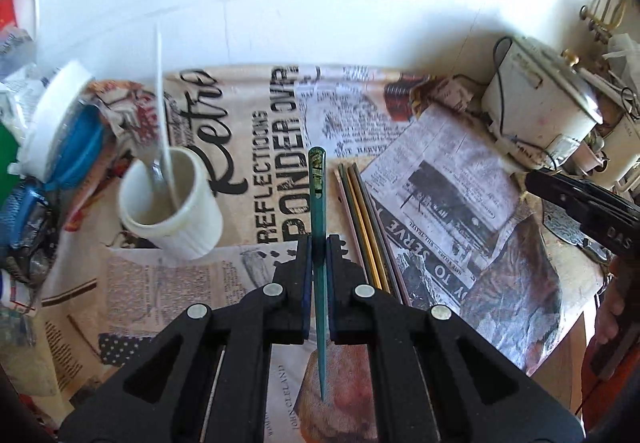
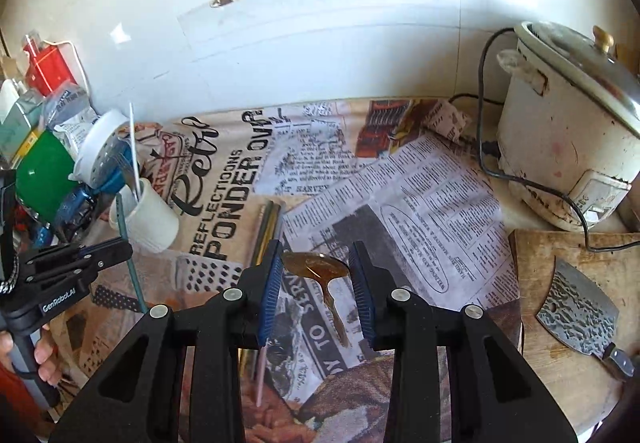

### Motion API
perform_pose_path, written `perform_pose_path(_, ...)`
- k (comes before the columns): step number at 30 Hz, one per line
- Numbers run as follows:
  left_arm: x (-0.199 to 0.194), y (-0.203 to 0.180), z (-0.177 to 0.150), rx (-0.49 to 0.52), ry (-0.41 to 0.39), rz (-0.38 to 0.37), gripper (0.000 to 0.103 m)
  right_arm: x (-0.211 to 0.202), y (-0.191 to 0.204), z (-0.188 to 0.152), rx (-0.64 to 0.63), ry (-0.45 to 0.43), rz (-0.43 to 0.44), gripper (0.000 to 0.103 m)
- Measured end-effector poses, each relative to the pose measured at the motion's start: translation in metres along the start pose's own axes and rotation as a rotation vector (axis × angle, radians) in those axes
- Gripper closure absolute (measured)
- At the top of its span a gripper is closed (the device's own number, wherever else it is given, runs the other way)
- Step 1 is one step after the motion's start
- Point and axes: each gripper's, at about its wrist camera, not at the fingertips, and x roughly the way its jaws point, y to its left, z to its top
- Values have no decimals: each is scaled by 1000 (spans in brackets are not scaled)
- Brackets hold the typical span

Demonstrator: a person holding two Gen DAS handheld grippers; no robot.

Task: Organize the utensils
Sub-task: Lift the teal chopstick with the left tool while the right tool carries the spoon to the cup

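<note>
Nearest in the left wrist view, the left gripper (image 1: 319,257) has its jaws pressed together on a green chopstick (image 1: 319,203), which runs straight up between the pads, its blunt end above them and its thin tip hanging below, clear of the newspaper-print table cover (image 1: 256,131). In the right wrist view the right gripper (image 2: 316,263) holds a brass-coloured spoon (image 2: 316,267) by its bowl, caught crosswise between the blue ribbed pads; the jaws stand partly apart at the bowl's width, and the handle hangs down toward the camera above the cover. The same view shows the left gripper (image 2: 105,249) at the left edge with the green chopstick (image 2: 128,243) slanting through it, and a hand (image 2: 44,355) on its grip below. Just beyond the left gripper's fingers, a bundle of loose chopsticks (image 1: 362,219) in pink, gold and grey lies flat on the cover, side by side. Further off to the left stands a white cup (image 1: 172,203) holding a white utensil handle (image 1: 162,115) and what looks like a metal spoon, leaning against its rim. Behind the cup is a white perforated drainer (image 2: 102,155) among packets and a green container (image 2: 42,179). To the right sit a wooden cutting board (image 2: 568,343) with a cleaver (image 2: 576,313) on it, and beyond that a white slow cooker (image 2: 568,131) against the tiled wall.
</note>
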Motion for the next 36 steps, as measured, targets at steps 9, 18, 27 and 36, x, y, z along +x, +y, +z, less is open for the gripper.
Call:
perform_pose_path(9,-59,14,1,-11,-162,28,99,-17,37,14,-21,-72,30,73)
perform_pose_path(18,-107,42,21,-42,-302,26,99,-33,91,44,-100,-150,77,73)
perform_pose_path(27,-139,84,47,-78,-398,57,99,-33,145,72,-166,-195,140,73)
perform_pose_path(36,-141,127,72,-114,-439,72,99,-18,190,93,-206,-212,200,73)
